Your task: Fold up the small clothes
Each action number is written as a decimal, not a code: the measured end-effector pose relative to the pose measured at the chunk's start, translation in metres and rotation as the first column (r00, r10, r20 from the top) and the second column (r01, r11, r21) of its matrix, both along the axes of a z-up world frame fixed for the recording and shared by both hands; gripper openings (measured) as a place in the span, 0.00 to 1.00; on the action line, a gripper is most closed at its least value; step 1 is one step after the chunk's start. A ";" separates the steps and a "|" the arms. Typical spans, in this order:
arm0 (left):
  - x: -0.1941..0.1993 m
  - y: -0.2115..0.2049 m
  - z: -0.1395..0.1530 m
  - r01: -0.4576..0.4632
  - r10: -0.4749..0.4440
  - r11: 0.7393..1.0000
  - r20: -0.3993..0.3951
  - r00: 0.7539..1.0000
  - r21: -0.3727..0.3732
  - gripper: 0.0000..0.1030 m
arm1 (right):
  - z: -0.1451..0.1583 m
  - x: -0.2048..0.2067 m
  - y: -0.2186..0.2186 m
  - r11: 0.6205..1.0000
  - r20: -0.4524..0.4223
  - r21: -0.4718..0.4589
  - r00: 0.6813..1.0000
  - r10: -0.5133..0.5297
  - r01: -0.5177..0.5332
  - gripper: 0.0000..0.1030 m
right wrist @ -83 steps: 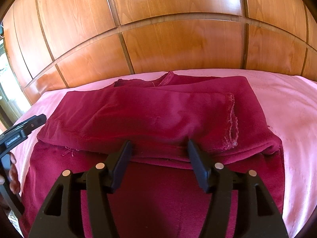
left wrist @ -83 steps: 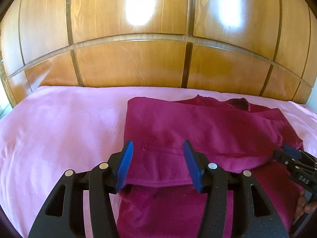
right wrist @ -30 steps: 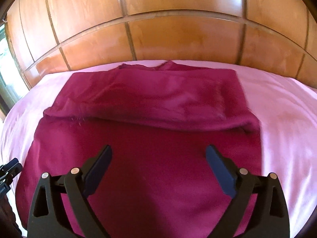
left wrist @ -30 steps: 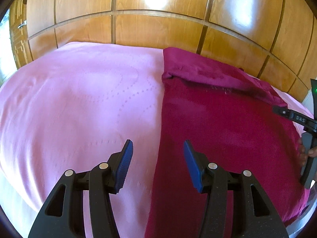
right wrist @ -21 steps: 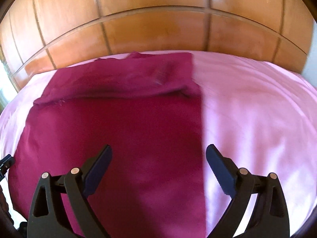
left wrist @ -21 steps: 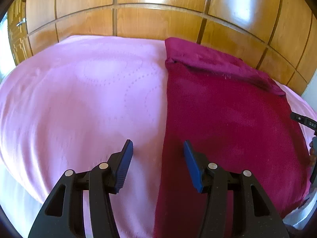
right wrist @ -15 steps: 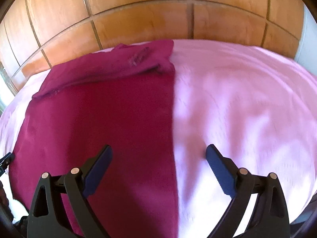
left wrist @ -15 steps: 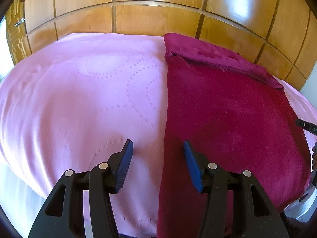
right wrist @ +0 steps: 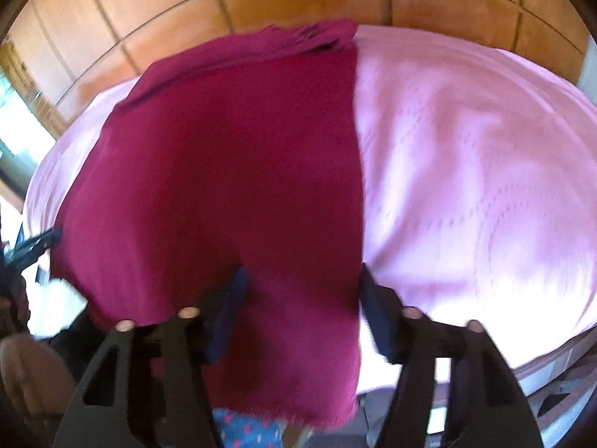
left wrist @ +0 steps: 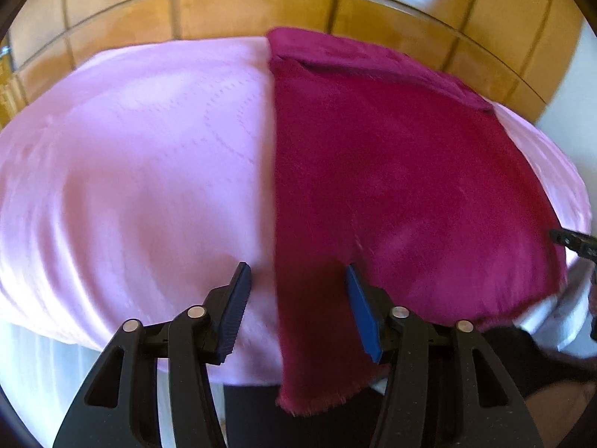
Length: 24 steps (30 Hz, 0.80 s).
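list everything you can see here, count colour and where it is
garment: one, dark magenta, spread flat on the bed, far end folded over near the panelling, near edge hanging off the bed's front
bedsheet: one, pale pink, faint dotted pattern, covers the bed under the garment
wood panelling: glossy orange-brown, behind the far side of the bed
blue cloth with pink dots: one patch, below the garment's hanging edge in the right wrist view; cannot tell what it is
left hand-held gripper: one, black with blue pads, jaws closing astride the garment's left edge, not yet pressing
right hand-held gripper: one, black, blurred, jaws closing astride the garment's right edge, not yet pressing
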<state>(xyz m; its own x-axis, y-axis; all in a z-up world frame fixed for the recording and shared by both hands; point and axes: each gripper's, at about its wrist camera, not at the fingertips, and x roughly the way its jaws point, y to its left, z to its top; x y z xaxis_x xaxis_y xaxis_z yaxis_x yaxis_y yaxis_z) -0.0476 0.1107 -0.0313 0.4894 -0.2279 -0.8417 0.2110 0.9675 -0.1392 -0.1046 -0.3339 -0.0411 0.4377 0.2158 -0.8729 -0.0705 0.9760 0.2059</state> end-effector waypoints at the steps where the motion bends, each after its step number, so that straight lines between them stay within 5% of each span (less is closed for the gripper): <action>1: -0.002 -0.001 0.000 0.031 -0.031 0.999 -0.014 0.999 -0.018 0.26 | 0.001 -0.001 0.002 1.000 -0.010 0.008 1.000 0.015 -0.015 0.33; 2: -0.002 -0.002 0.001 0.051 -0.052 0.998 -0.017 0.999 -0.030 0.16 | 0.004 -0.001 0.003 0.999 -0.016 0.019 0.999 0.031 -0.031 0.18; 4: -0.002 0.001 0.005 0.065 -0.065 0.996 -0.011 0.998 -0.060 0.09 | 0.013 0.000 0.005 0.998 0.001 0.045 0.999 0.048 -0.047 0.11; 9: 0.013 0.022 0.019 0.043 -0.050 0.952 -0.017 0.999 -0.302 0.07 | 0.038 0.015 -0.005 0.976 0.083 0.218 0.997 0.012 -0.030 0.10; 15: 0.039 0.031 0.028 0.000 -0.016 0.884 -0.029 0.999 -0.468 0.07 | 0.047 0.048 -0.019 0.934 0.123 0.356 0.989 -0.077 0.029 0.10; 20: 0.077 0.035 0.033 -0.049 0.019 0.830 -0.060 0.998 -0.556 0.07 | 0.038 0.071 -0.038 0.917 0.114 0.384 0.980 -0.163 0.108 0.10; 24: 0.118 0.032 0.033 -0.096 0.069 0.821 -0.068 0.995 -0.563 0.07 | 0.029 0.096 -0.055 0.906 0.089 0.381 0.968 -0.233 0.183 0.10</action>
